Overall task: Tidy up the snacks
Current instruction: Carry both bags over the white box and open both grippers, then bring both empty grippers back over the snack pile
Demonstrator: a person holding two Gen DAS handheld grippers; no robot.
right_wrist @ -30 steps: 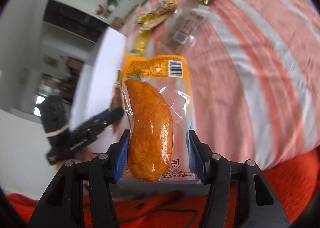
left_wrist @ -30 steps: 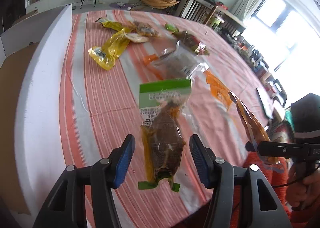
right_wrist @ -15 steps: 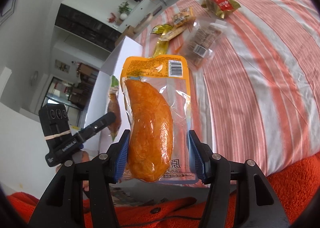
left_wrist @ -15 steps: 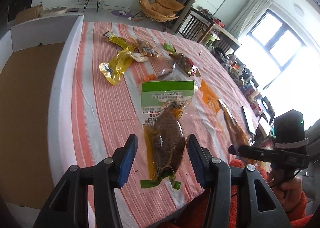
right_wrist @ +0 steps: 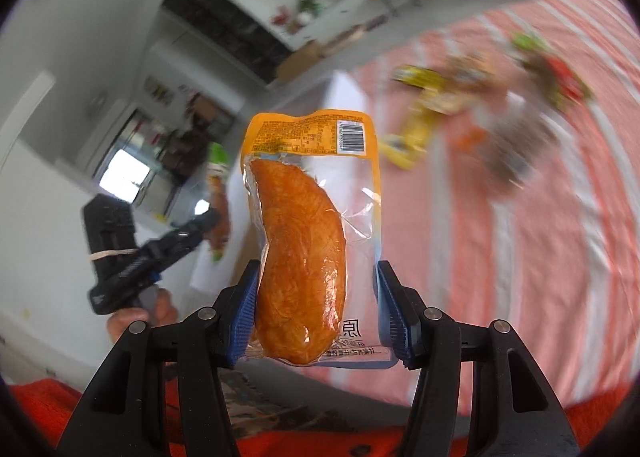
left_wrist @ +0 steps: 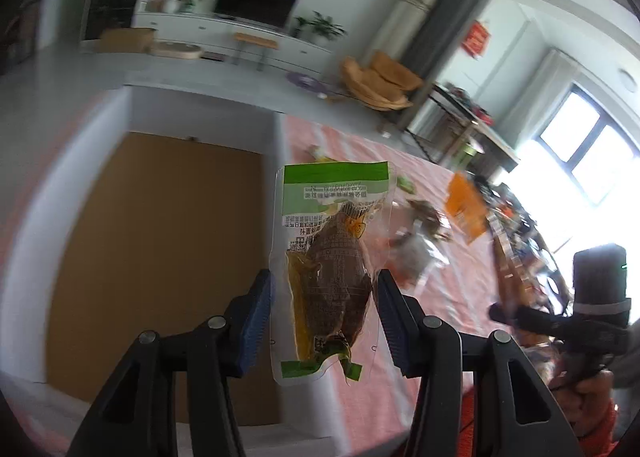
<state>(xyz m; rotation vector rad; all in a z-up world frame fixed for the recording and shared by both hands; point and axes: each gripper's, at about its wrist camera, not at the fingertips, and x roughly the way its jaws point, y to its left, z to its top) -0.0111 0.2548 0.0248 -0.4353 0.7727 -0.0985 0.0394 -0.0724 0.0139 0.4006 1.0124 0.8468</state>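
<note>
Left wrist view: the left tool [left_wrist: 324, 313] holds a green-topped snack packet [left_wrist: 330, 269] upright, its blue pads pressed to the packet's sides and its jaws partly closed around it. At 9 o'clock of the packet lies a white box [left_wrist: 28, 257] with a brown cardboard floor. At 3 o'clock the right tool shows, gripped in a hand low at the frame's edge. Farther off, from 1 to 3 o'clock, the pink striped surface [left_wrist: 460, 289] carries blurred loose snacks [left_wrist: 424, 217].

Right wrist view: the right tool [right_wrist: 316, 313] is clamped partway shut on an orange snack packet [right_wrist: 308, 233], barcode end pointing away. At 9 o'clock the left tool appears with its green-topped packet above the white box edge. From 1 to 2 o'clock, a yellow packet [right_wrist: 412, 137] and a red-labelled packet [right_wrist: 560, 81] lie on the striped surface.
</note>
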